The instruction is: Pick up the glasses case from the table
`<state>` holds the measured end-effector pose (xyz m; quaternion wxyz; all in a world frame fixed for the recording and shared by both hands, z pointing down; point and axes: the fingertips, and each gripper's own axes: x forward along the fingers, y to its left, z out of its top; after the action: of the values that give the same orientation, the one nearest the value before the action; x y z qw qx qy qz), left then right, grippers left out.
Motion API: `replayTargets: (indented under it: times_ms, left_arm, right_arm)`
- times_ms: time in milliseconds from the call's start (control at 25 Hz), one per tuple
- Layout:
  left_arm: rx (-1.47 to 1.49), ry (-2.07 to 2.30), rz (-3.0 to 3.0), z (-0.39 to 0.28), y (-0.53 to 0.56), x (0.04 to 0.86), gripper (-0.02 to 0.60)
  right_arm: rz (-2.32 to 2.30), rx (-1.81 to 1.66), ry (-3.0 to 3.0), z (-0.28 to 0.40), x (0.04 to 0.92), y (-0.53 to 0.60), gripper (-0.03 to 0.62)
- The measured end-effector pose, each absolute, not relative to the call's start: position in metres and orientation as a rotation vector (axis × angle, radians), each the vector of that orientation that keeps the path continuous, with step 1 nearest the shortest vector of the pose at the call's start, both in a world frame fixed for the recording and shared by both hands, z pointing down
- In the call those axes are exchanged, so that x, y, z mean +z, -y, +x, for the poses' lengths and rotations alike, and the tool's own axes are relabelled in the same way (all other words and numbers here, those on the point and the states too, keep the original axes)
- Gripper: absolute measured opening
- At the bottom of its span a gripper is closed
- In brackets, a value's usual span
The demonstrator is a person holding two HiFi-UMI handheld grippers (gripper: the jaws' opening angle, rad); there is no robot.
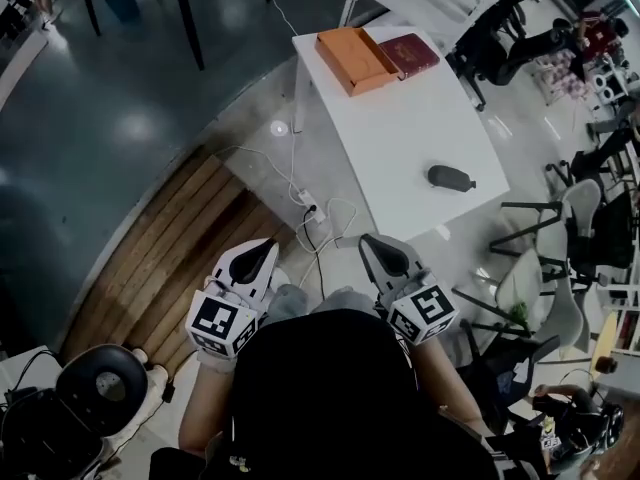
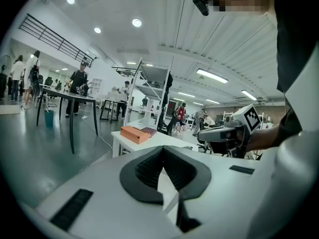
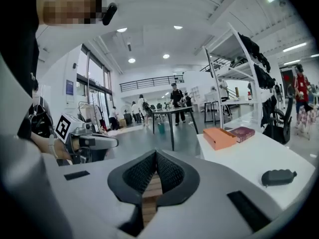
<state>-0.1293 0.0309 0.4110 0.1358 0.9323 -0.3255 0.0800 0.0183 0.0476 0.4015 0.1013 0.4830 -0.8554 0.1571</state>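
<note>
The dark grey glasses case (image 1: 450,178) lies near the right edge of the white table (image 1: 400,138); it also shows low at the right in the right gripper view (image 3: 278,177). Both grippers hang in front of the person, short of the table's near end and well apart from the case. My left gripper (image 1: 268,244) (image 2: 162,148) has its jaws together with nothing between them. My right gripper (image 1: 368,240) (image 3: 156,152) is likewise shut and empty. Each gripper sees the other beside it, the right gripper (image 2: 219,132) and the left gripper (image 3: 94,141).
An orange box (image 1: 355,58) and a maroon book (image 1: 410,53) sit at the table's far end. Cables and a power strip (image 1: 310,208) lie on the floor by the near end. Office chairs (image 1: 560,228) crowd the right side. A wooden floor strip (image 1: 170,258) runs at left.
</note>
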Motion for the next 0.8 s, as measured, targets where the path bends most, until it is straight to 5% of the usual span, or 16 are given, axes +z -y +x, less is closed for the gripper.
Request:
replayTargets:
  times_ms: [360, 800]
  left_arm:
    - [0.266, 0.931, 2.685, -0.145, 0.020, 0.423, 0.018]
    - [0.316, 0.906, 2.656, -0.093, 0.064, 0.429, 0.018]
  right_arm:
    - [1.424, 0.449, 2.464, 0.012, 0.411, 0.018, 0.029]
    - [1.387, 0.451, 2.343, 0.094, 0.436, 0.064, 0.031]
